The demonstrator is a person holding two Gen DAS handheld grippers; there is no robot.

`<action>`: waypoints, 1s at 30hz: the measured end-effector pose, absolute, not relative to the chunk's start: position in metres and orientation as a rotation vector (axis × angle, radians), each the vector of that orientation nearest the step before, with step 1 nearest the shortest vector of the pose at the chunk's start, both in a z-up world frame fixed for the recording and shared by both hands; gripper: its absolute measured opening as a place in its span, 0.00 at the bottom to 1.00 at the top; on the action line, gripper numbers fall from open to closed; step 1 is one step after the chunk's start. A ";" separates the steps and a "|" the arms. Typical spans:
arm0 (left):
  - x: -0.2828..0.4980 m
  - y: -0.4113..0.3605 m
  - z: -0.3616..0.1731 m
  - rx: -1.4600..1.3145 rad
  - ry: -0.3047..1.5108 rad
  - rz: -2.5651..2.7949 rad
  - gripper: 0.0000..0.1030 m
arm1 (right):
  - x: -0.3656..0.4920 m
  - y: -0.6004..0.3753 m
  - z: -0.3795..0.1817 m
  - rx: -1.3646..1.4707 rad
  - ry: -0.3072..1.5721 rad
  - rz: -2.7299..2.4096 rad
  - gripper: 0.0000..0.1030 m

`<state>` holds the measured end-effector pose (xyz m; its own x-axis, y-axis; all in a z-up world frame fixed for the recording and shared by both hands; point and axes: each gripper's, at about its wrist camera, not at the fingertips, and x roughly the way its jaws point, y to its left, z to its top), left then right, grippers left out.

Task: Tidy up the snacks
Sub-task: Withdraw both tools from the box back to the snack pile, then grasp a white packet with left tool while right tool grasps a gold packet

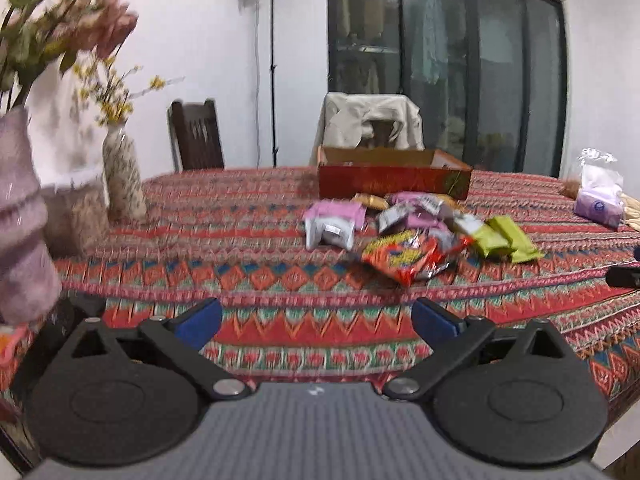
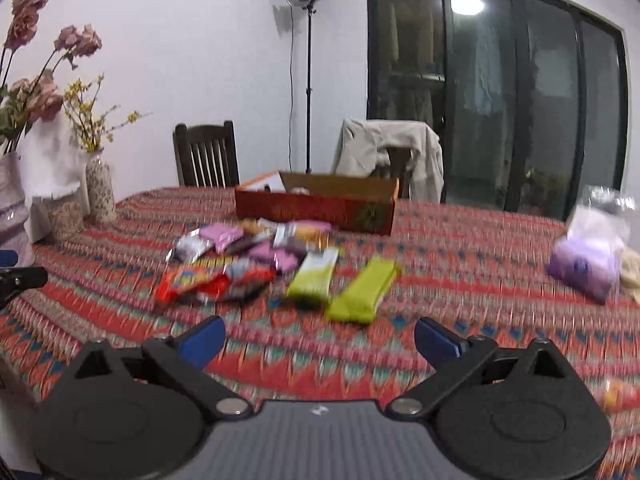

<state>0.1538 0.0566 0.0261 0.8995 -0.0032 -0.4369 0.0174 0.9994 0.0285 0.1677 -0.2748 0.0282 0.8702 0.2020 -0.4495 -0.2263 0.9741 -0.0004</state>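
Observation:
A heap of snack packets lies mid-table on the patterned cloth: a red and yellow bag (image 1: pixel 408 254) (image 2: pixel 196 282), pink and purple packets (image 1: pixel 334 216) (image 2: pixel 224 236), and two green bars (image 1: pixel 510 238) (image 2: pixel 364 290). Behind them stands an open red cardboard box (image 1: pixel 394 174) (image 2: pixel 316 204). My left gripper (image 1: pixel 316 318) hangs open over the cloth's near edge, short of the heap, nothing between its blue pads. My right gripper (image 2: pixel 320 338) is open too, just in front of the green bars and apart from them.
Vases with dried flowers (image 1: pixel 122 172) (image 2: pixel 100 188) stand at the table's left side. A purple tissue pack in a clear bag (image 1: pixel 598 196) (image 2: pixel 588 264) lies at the right. Two chairs (image 2: pixel 206 154), one draped with a beige jacket (image 1: pixel 372 120), stand behind the table.

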 end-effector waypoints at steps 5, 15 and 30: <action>0.156 0.060 0.020 0.024 0.467 -0.016 1.00 | 0.153 -0.262 0.020 -0.120 0.465 0.213 0.98; 0.199 0.050 0.014 0.050 0.510 -0.021 1.00 | 0.176 -0.259 0.013 -0.095 0.499 0.221 0.98; 0.362 0.042 0.003 0.057 0.587 -0.055 0.93 | 0.298 -0.256 0.021 0.021 0.476 0.297 0.96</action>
<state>0.3616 0.0421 0.0032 0.8310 -0.0354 -0.5552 0.0682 0.9969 0.0384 0.2985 -0.2559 0.0214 0.8469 0.2865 -0.4480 -0.2768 0.9568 0.0887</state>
